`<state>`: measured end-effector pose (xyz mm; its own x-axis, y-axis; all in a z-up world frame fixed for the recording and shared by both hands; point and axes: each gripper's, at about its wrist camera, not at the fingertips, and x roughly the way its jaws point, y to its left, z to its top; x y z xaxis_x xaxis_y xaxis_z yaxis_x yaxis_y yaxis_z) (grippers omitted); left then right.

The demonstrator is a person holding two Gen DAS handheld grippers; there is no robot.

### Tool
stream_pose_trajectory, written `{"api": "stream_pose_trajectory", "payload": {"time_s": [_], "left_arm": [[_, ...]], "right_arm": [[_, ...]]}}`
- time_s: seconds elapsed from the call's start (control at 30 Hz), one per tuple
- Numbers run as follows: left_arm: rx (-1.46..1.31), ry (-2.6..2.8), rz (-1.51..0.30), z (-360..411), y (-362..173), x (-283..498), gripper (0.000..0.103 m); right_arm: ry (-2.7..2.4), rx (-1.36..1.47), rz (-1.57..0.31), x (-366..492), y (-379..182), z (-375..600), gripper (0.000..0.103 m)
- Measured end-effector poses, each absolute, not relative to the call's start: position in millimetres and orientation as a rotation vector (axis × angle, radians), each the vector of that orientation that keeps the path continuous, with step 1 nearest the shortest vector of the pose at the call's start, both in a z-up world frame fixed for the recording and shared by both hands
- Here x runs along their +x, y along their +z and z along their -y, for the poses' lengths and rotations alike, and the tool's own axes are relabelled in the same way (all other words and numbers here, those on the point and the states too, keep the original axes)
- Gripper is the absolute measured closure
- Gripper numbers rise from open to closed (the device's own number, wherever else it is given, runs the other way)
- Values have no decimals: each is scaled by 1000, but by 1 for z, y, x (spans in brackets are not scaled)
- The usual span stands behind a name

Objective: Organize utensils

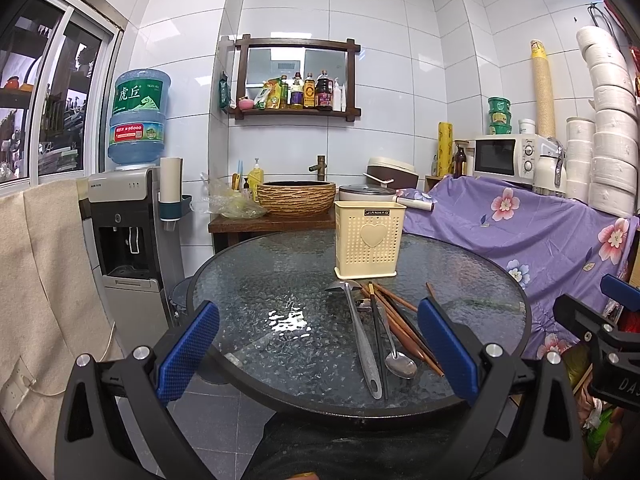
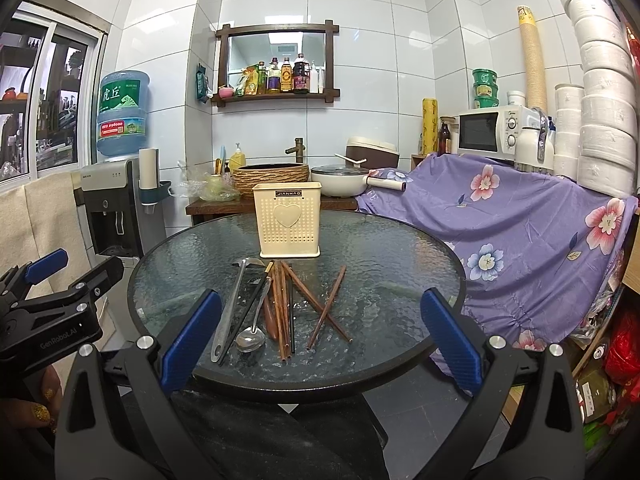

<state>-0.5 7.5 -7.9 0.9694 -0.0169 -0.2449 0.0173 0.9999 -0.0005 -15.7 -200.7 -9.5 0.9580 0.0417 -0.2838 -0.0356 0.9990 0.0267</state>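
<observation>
Left hand-held gripper (image 1: 318, 354): released, empty.
Right hand-held gripper (image 2: 320, 344): released, empty.
Utensils (image 2: 276, 306): loose mid-bench (image 2: 400, 248), before cream utensil holder (image 2: 288, 220).

Readable: "JIANHAO" on a dark plate near the top rim of the cream utensil holder (image 1: 369, 237) (image 2: 287, 218); "虎丘" in large white characters on the green label of the water jug (image 1: 138, 116) (image 2: 122, 111), above a red strip with digits too small to make out. Also "GenRobot.AI" in white on the black body of the left gripper (image 2: 72, 276), and the cut-off letters "DAS" on the right gripper (image 1: 616, 316)
</observation>
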Motion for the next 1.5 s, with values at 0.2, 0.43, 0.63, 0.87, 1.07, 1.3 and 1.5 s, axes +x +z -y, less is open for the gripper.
{"api": "stream_pose_trajectory", "payload": {"time_s": [0.2,0.43,0.63,0.87,1.07,1.3,1.5], "left_arm": [[-11,-49,-282,-7,-10,4,5],[-68,-123,-450,-21,-23,40,6],[-85,-170,-668,-26,-50,83,16],[-67,-241,-780,-21,-72,106,43],[-100,-294,-856,-14,-88,125,64],[-133,-334,-901,-8,-98,140,70],[-134,-341,-930,0,-104,150,74]], "right_arm": [[54,17,-294,-13,-12,199,5],[138,8,-470,42,-24,209,5],[129,-26,-610,85,-46,219,5],[121,-47,-670,108,-64,223,5],[139,-33,-744,127,-79,224,21],[127,-1,-769,135,-88,227,23],[124,-5,-775,142,-92,226,24]]}}
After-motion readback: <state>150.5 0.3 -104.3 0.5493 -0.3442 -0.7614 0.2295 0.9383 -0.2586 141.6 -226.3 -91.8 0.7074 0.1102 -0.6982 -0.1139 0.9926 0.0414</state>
